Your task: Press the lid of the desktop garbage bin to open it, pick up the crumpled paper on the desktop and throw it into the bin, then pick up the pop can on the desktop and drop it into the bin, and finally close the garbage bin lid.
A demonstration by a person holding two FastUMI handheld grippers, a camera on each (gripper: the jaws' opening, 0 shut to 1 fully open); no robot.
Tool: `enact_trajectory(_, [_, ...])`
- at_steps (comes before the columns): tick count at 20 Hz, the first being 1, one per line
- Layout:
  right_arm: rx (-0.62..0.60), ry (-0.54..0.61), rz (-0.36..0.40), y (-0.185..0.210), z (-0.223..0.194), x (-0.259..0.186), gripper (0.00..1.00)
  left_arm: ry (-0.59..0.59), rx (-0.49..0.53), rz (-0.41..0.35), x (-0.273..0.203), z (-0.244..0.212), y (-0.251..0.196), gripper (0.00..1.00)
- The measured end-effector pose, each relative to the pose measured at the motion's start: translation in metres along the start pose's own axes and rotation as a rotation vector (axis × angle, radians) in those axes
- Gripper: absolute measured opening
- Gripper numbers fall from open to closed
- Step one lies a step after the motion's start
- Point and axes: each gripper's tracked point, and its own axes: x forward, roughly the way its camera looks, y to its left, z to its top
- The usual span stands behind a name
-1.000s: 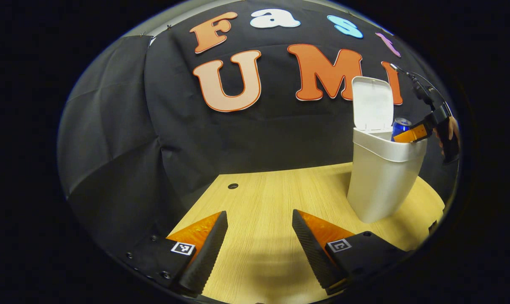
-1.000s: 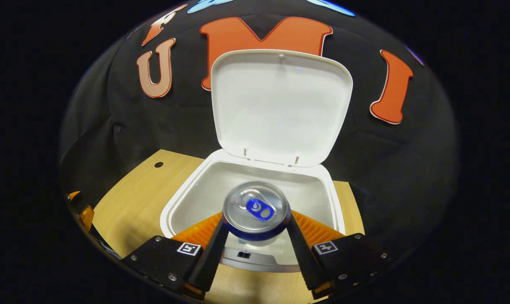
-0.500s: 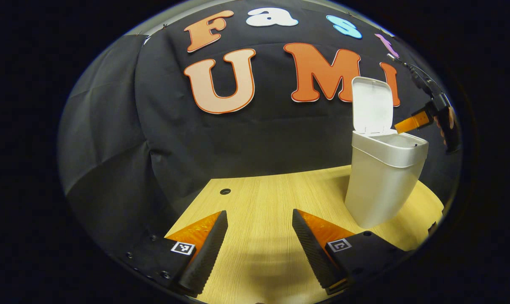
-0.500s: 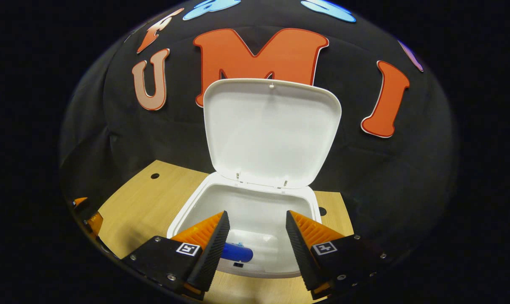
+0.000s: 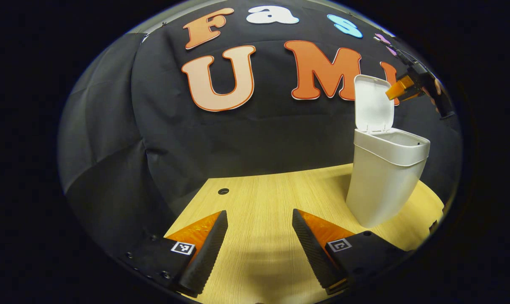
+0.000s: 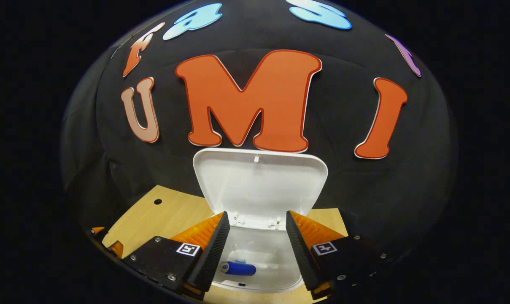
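The bin stands with its lid tipped up and back, in the lower middle of the right gripper view. On its floor lies the can, on its side. I cannot see the crumpled paper; part of the bin floor is hidden behind the fingers, so I cannot tell if it is inside. The right gripper hangs above the bin mouth with its two fingers apart and nothing between them. In the left gripper view the same gripper shows at the upper right of the frame, close to the top edge of the lid.

The left gripper is at the bottom of its own view, low over the wooden table, fingers apart and holding nothing. The bin is to its right, well apart from it.

Since the can is in the bin and the lid is up, I judge that closing the lid is the remaining step. To do it well, the right gripper should go behind the top edge of the lid and push it forward and down in a smooth arc, following the hinge. The bin is tall and narrow, so a hard sideways push could tip it. Press near the front middle until the lid sits flat on the rim.
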Motion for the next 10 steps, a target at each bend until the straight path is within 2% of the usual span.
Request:
enact_trajectory(1, [0.006, -0.016, -0.003, -0.001, 0.009, 0.001, 0.81, 0.001, -0.002, -0.002, 0.0, -0.001, 0.002, 0.98])
enact_trajectory(2, [0.009, -0.033, -0.005, -0.001, 0.019, 0.001, 0.82, 0.003, -0.004, 0.0, 0.001, -0.003, 0.003, 0.87])
enact_trajectory(3, [0.011, -0.053, -0.008, -0.002, 0.028, -0.001, 0.79, 0.006, -0.006, 0.0, 0.001, -0.004, 0.005, 0.98])
enact_trajectory(5, [0.024, -0.092, -0.008, -0.002, 0.046, -0.001, 0.81, 0.01, -0.009, 0.002, 0.002, -0.006, 0.01, 0.98])
enact_trajectory(6, [0.034, -0.11, -0.005, -0.001, 0.055, -0.001, 0.81, 0.012, -0.009, 0.002, 0.002, -0.006, 0.012, 0.88])
enact_trajectory(7, [0.043, -0.124, -0.001, -0.001, 0.061, 0.0, 0.81, 0.014, -0.009, 0.002, 0.003, -0.007, 0.013, 0.98])
enact_trajectory(10, [0.07, -0.163, 0.004, -0.001, 0.077, 0.007, 0.81, 0.015, -0.006, -0.003, 0.005, -0.008, 0.015, 0.98])
